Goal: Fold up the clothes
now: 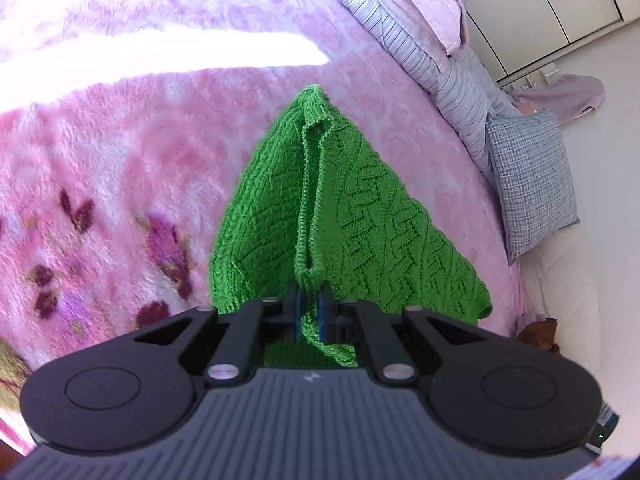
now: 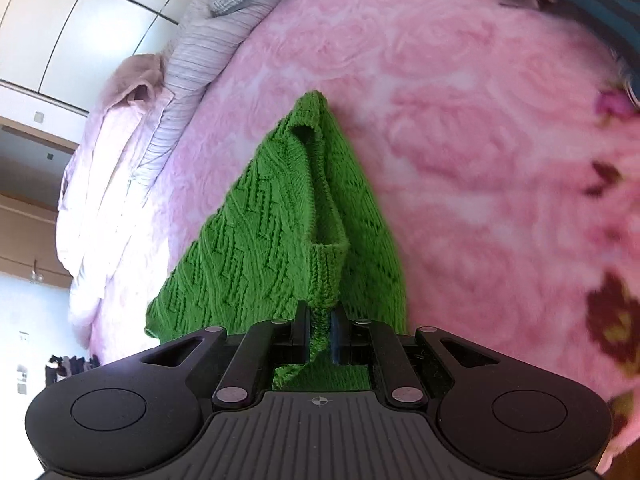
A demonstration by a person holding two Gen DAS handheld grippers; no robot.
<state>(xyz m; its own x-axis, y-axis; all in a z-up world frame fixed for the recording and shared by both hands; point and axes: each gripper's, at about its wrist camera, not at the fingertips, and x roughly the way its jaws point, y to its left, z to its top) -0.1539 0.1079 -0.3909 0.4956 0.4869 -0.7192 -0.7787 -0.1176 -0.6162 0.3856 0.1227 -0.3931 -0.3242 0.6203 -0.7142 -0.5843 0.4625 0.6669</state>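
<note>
Both pairs of jaws we hold are pinched narrow on green knit: our left gripper [image 1: 308,300] and right gripper [image 2: 320,316] each clamp an edge of the green sweater [image 1: 344,216], which hangs above the pink blanket [image 2: 460,120].

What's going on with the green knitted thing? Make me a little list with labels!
garment: green knitted garment, zigzag pattern
left gripper: jaws shut on a knit edge
right gripper: jaws shut on a ribbed edge
garment state: lifted and draped from both grippers, its lower part toward the blanket
surface: fluffy pink blanket with dark flowers, on a bed
nearby: grey checked pillow and striped bedding along the bed edge
background: white wardrobe doors
</note>
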